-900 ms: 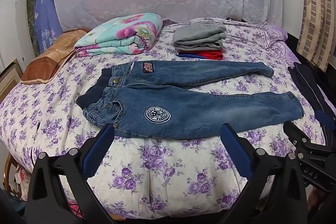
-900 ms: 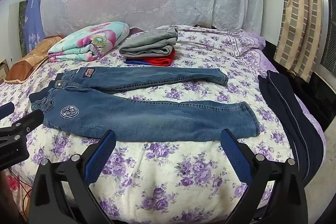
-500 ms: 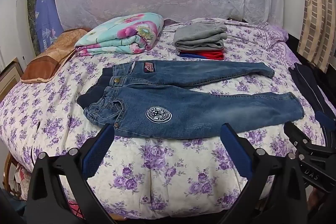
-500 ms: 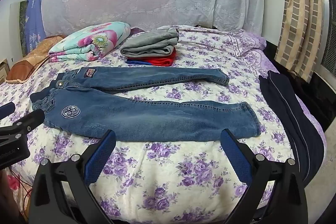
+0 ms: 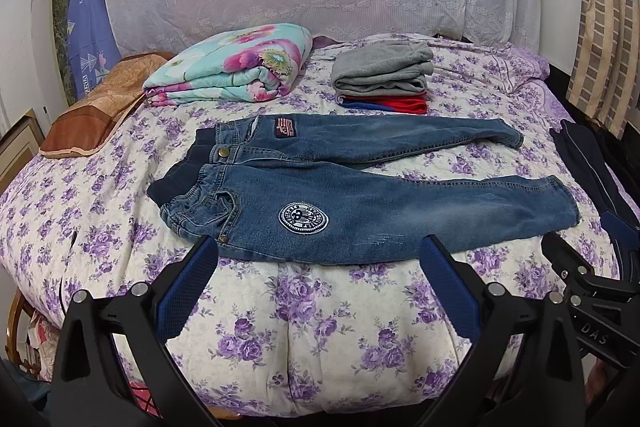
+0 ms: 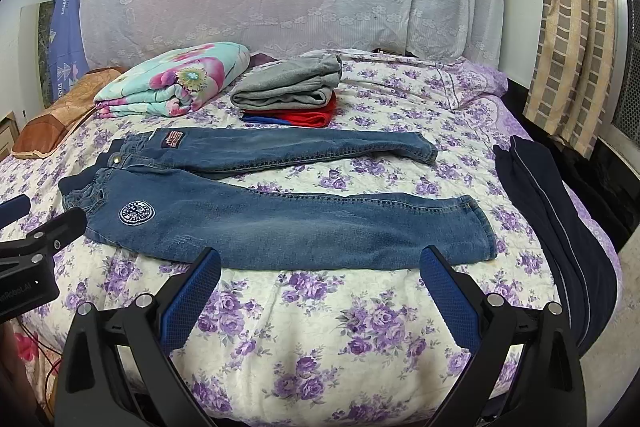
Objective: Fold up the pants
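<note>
Change: against the frames just before, the jeans (image 5: 360, 203) are seen a shade nearer, seemingly; no fold is begun.
Jeans: spread flat on the bed (image 5: 320, 327), just ahead of both tools.
Left tool (image 5: 320, 259): held wide open, empty.
Right tool (image 6: 320, 267): held wide open, empty.

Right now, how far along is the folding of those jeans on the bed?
Barely started. Done: the jeans lie flat on the bed, legs spread apart, none folded over. In hand: nothing; the left tool and right tool are both open, short of the denim. Left: every fold, then perhaps stacking them with the folded clothes behind.
</note>
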`<state>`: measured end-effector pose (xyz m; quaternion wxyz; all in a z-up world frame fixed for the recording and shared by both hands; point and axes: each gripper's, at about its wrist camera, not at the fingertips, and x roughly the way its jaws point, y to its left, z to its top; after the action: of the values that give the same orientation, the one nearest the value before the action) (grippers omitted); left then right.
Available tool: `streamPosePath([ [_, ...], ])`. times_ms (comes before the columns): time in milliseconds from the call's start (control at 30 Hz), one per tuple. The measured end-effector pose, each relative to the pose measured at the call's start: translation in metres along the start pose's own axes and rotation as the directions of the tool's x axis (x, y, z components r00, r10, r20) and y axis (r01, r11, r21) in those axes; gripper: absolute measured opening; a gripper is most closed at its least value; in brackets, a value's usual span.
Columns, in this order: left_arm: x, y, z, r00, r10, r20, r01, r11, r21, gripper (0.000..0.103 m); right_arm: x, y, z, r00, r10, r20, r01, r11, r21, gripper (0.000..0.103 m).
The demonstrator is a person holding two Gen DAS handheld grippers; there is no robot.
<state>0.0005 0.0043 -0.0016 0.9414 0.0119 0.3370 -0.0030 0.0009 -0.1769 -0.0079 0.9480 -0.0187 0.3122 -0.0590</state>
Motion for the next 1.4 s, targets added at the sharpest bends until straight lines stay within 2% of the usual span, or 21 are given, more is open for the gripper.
streamPosePath([
  [767,-0.001,0.001,-0.003,1.000,-0.003,-0.004,0.003,1.000,-0.006,0.098,-0.001,0.002,0.000,1.000,0.002,-0.001,-0.002,1.000,0.000,0.100],
  [867,-0.001,0.001,-0.003,1.000,-0.003,-0.004,0.003,1.000,-0.006,0.098,-0.005,0.012,0.002,1.000,0.003,-0.002,-0.003,1.000,-0.002,0.100],
  [1400,-0.002,0.000,-0.002,1.000,-0.002,-0.004,0.002,1.000,-0.005,0.098,-0.004,0.005,0.000,1.000,0.003,-0.005,-0.003,1.000,-0.003,0.100],
])
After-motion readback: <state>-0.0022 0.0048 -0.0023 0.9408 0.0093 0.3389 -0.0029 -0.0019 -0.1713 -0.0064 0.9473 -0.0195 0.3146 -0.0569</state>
